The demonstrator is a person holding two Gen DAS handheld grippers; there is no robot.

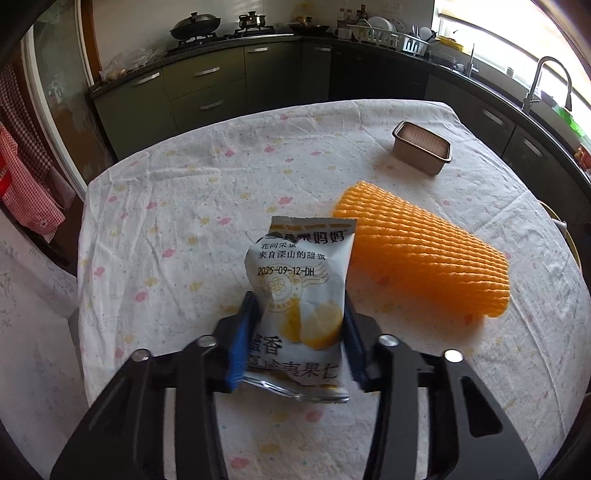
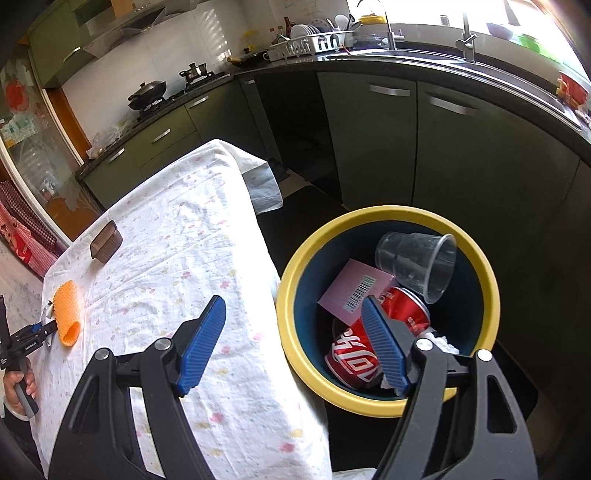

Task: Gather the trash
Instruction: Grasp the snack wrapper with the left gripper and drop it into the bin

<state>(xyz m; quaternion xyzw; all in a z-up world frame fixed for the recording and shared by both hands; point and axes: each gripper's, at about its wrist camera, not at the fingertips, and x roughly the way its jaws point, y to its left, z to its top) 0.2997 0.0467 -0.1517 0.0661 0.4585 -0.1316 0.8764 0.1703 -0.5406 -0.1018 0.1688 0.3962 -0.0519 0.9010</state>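
Note:
My left gripper [image 1: 298, 306] is shut on a white snack wrapper [image 1: 301, 284] with lemon pictures, held above the table. An orange foam fruit net [image 1: 424, 258] lies just right of it, and a brown plastic tray [image 1: 423, 152] sits farther back right. My right gripper [image 2: 293, 314] is open and empty, over the table's right edge and the yellow-rimmed trash bin [image 2: 295, 273]. The bin holds red cans [image 2: 354, 362], a clear cup [image 2: 417, 264] and a pink box [image 2: 354, 291]. The right wrist view also shows the foam net [image 2: 67, 317], the tray [image 2: 106, 242] and the left gripper [image 2: 40, 328] at far left.
The table has a white flowered cloth [image 1: 184, 221]. Dark green kitchen cabinets [image 2: 406, 147] run behind the table and the bin. A stove with pans [image 1: 195, 27] and a sink with a tap [image 1: 546, 81] are on the counter. A red checked cloth [image 1: 22, 177] hangs at left.

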